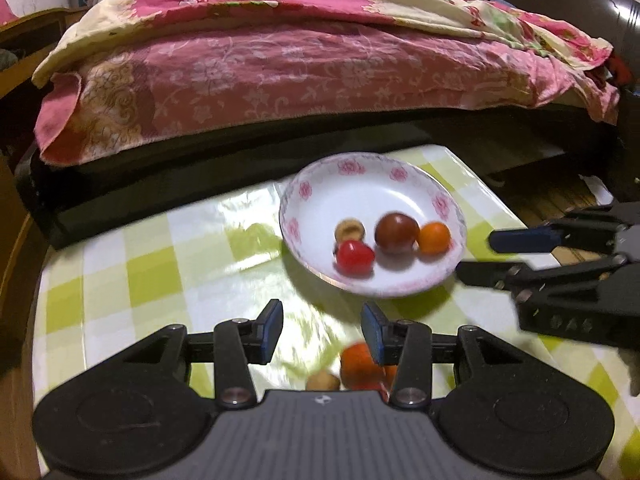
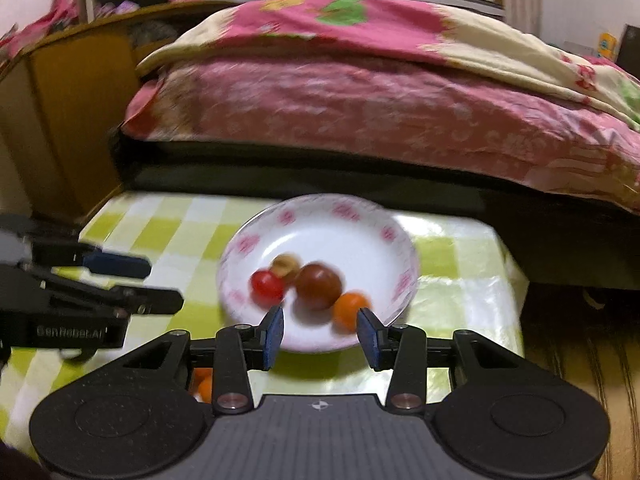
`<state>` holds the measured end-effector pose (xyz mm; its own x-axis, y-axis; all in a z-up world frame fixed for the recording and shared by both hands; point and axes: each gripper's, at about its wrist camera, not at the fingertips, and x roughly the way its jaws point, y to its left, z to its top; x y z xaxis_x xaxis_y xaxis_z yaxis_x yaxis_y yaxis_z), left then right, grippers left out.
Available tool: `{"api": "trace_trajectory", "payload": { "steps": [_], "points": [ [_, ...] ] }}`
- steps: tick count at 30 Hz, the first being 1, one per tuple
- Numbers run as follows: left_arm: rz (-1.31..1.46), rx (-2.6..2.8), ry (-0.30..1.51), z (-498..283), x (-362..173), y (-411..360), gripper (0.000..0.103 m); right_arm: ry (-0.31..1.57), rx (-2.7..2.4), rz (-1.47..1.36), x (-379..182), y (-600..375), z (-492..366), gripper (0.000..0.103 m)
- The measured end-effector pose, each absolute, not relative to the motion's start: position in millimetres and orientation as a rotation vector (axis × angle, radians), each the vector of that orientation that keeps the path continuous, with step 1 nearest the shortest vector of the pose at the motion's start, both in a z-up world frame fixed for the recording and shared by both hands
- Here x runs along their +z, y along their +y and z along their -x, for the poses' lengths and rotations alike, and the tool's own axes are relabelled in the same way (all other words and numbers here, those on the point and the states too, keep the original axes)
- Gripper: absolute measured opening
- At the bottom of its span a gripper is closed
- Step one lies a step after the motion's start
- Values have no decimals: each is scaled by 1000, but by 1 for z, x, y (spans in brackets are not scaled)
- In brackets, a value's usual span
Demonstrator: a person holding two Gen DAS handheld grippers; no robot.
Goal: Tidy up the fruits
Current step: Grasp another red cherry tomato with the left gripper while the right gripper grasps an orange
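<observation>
Left gripper (image 1: 322,330): held low and level, pointed forward; jaws spread wide, nothing between the blue pads (image 1: 274,330).
Left gripper from the right wrist view (image 2: 164,282): seen side-on at the left edge, fingers stacked one above the other with a gap kept between them.
Right gripper (image 2: 320,334): held level, jaws parted wide, nothing clamped.
Right gripper from the left wrist view (image 1: 474,254): entered from the right edge, fingers apart.
</observation>
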<state>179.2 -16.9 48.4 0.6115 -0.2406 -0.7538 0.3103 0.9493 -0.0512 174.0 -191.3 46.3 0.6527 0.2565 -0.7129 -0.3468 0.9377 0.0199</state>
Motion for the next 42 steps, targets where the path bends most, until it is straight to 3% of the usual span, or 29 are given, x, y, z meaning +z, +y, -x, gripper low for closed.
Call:
{"api": "trace_trajectory", "payload": {
  "steps": [20,23,27,42],
  "points": [
    [-131,-415,976,-133,11,-17,51,926,523,278,-4,-144,-158,37],
    [-158,-414,968,-134,8,-20,51,933,530,291,-9,-140,-162,36],
    [-160,-421,967,-139,4,-21,51,956,547,270,-13,-142,-166,23],
    [-187,-412,927,-155,-16,-49,47,969,489,210,-3,-181,-161,22]
  ]
}}
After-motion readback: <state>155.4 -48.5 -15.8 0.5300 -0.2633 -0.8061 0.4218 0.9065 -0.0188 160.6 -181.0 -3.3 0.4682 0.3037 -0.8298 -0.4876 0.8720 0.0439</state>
